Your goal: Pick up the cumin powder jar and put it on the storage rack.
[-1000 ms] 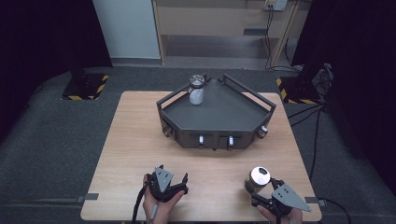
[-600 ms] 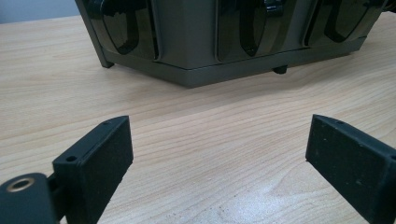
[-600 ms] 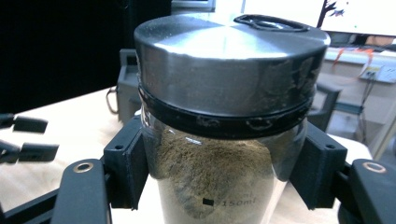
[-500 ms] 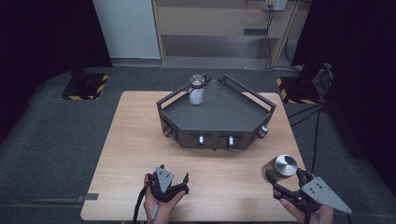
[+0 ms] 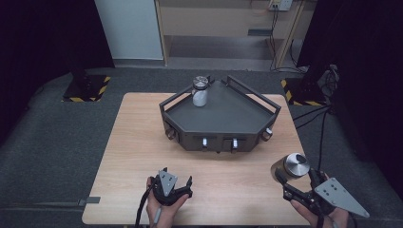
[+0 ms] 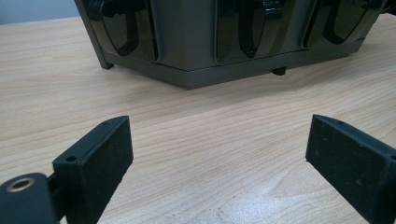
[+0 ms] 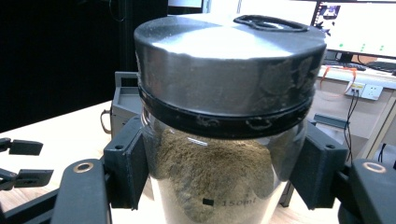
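Carrying a jar [image 5: 291, 167] of brownish powder in the right gripper [image 5: 297, 183], lifted off the table [image 5: 133, 142] at its near right corner; the right gripper view has both jaws clamped on the glass just under the metal lid [image 7: 231, 56]. Step in hand looks like the transfer toward the dark tray [image 5: 228, 118] at mid-table, where a second jar [image 5: 200, 91] with white contents already stands at the back left (likely the same destination). Left gripper [image 5: 172, 186] sits low near the front edge, jaws spread wide with nothing between them. Next move calls for swinging the held jar forward and left, clearing the tray's raised rail, then lowering it upright onto the bare tray floor, apart from the white jar.
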The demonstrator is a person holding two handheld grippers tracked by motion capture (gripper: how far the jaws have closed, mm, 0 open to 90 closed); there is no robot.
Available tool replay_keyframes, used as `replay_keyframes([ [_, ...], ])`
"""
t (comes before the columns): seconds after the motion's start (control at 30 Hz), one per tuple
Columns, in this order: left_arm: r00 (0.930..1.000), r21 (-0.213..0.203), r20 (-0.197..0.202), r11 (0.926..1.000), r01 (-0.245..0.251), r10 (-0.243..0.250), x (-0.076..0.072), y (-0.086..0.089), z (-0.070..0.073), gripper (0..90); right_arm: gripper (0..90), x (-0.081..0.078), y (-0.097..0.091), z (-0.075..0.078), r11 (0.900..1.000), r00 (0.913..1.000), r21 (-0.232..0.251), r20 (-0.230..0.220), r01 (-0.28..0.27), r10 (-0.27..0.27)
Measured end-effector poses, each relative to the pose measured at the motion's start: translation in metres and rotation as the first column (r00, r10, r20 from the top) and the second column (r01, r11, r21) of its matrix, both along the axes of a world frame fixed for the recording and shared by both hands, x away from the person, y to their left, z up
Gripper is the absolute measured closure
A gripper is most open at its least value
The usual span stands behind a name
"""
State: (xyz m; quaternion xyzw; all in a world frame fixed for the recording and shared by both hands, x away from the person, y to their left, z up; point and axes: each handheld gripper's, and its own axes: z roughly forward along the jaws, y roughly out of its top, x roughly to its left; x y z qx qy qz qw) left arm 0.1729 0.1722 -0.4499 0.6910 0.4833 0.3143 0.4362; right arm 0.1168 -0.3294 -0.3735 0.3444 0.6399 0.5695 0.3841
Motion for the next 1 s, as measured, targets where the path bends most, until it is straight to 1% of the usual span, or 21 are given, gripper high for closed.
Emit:
replay_keyframes([
  [0.23,1.0000,0.000,0.000,1.0000,-0.002,0.002,0.000,0.000,0.000,6.1,30.9,-0.001,-0.004,0.016,1.0000,0.9999,-0.002,0.007,-0.007,0.007],
  [0.53,1.0000,0.002,-0.001,1.0000,-0.001,0.001,0.000,0.000,0.000,6.1,30.9,0.004,-0.008,0.037,0.9997,0.9989,-0.024,0.045,-0.006,0.007],
  [0.7,1.0000,0.002,-0.003,1.0000,-0.003,0.003,0.001,0.000,-0.001,6.1,30.9,0.011,-0.009,0.047,0.9996,0.9980,-0.027,0.064,-0.001,0.002],
  [0.87,1.0000,0.000,-0.003,1.0000,-0.005,0.005,0.001,0.001,-0.001,6.1,30.9,0.022,-0.008,0.056,0.9993,0.9966,-0.037,0.082,-0.002,0.005],
  [1.0,1.0000,-0.003,-0.006,1.0000,-0.005,0.005,0.001,0.001,-0.001,6.1,30.9,0.031,-0.006,0.060,0.9992,0.9967,-0.040,0.081,-0.002,0.005],
])
